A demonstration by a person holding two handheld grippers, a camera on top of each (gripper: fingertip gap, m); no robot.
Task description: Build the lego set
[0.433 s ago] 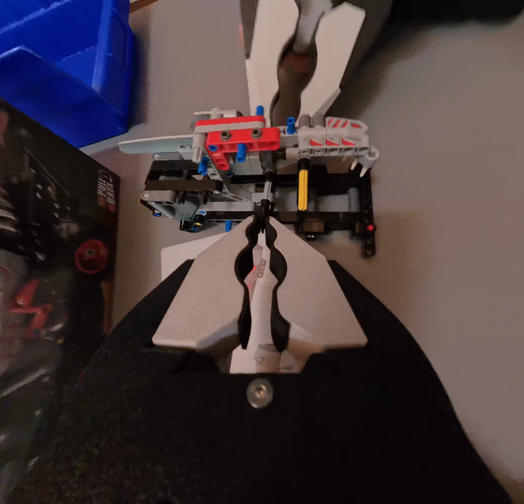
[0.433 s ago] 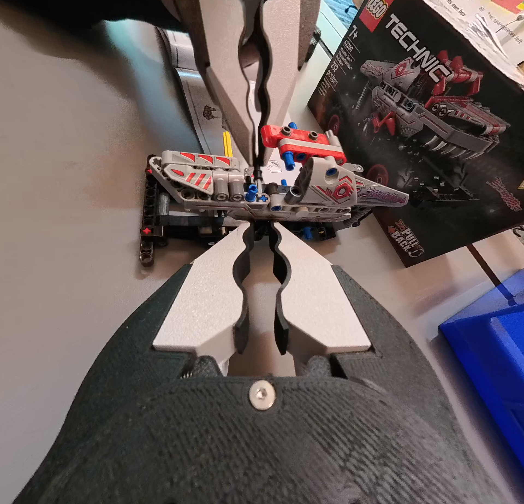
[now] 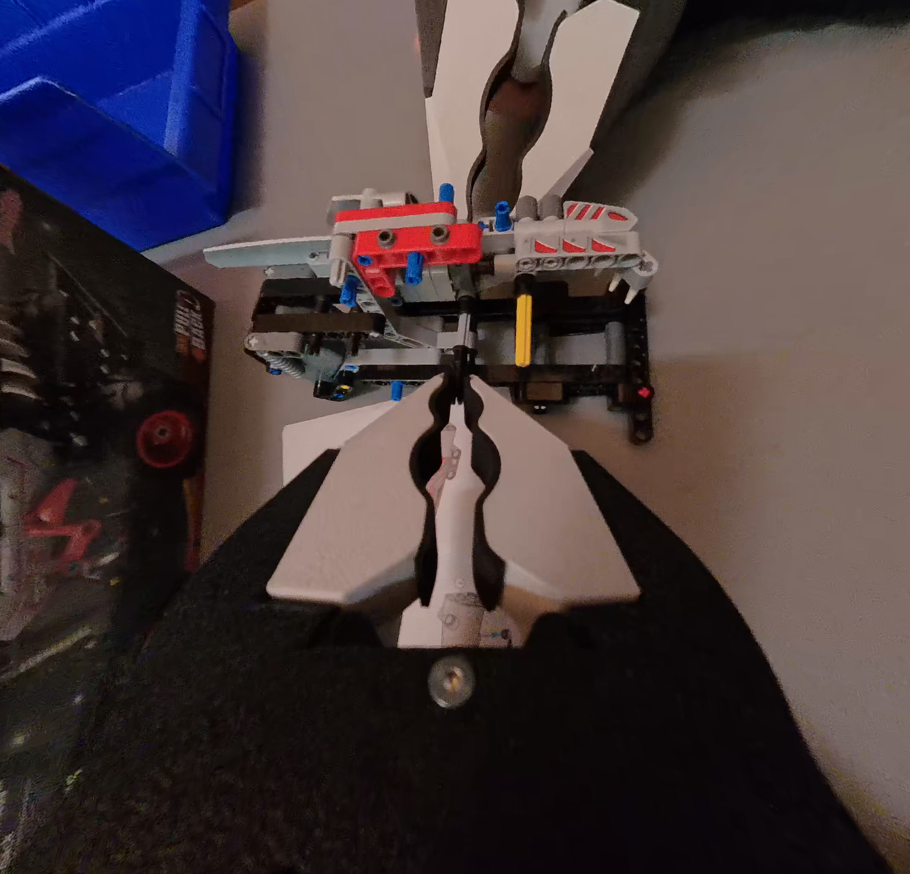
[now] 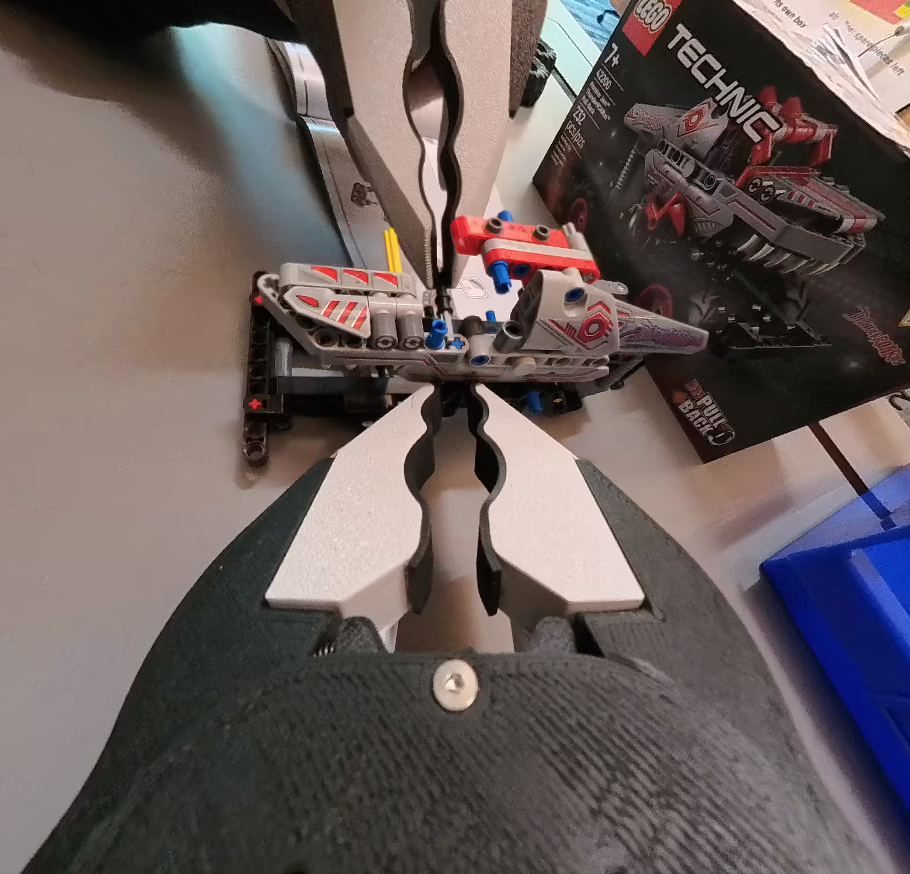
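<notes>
The part-built lego model (image 3: 443, 279) lies on the pale table, with grey panels striped in red, a red beam (image 3: 418, 242), blue pins and a black frame. My left gripper (image 3: 458, 390) is at the model's near side, shut on a thin black axle (image 3: 463, 338) that runs into the model. It also shows from across the model in the right wrist view (image 4: 439, 284). My right gripper (image 4: 453, 397) is on the opposite side of the model (image 4: 443, 353), its tips a narrow gap apart around a black part of the frame. It shows at the far side in the left wrist view (image 3: 480, 210).
A blue bin (image 3: 98, 87) stands at the far left, and shows at the right in the right wrist view (image 4: 847, 604). The black lego box (image 4: 738, 210) stands beside the model. An instruction booklet (image 4: 325, 161) lies under the left gripper. A yellow axle (image 3: 523, 328) sits in the frame. About 5 cm separates my left fingertips from my right.
</notes>
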